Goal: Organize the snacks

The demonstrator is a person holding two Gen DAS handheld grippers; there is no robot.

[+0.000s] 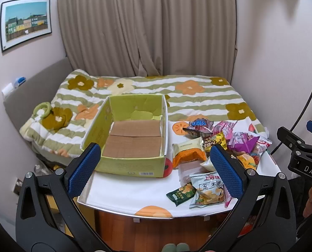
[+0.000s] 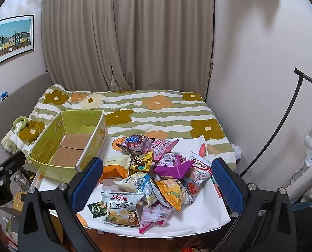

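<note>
A green cardboard box (image 1: 133, 168) stands open and empty on the left of a white table (image 1: 122, 195); it also shows in the right wrist view (image 2: 57, 172). A pile of snack packets (image 2: 156, 174) lies to its right, with a silver corn-roll bag (image 2: 122, 208) and a small dark green packet (image 2: 97, 209) at the front; the pile also shows in the left wrist view (image 1: 216, 147). My left gripper (image 1: 156, 168) is open and empty above the table's front edge. My right gripper (image 2: 156, 180) is open and empty above the pile.
A bed with a flowered green-striped quilt (image 1: 177, 96) lies behind the table. Beige curtains (image 1: 145, 25) hang at the back. A black lamp stand (image 2: 282, 121) rises at the right. The right gripper's body (image 1: 303, 155) shows at the left wrist view's right edge.
</note>
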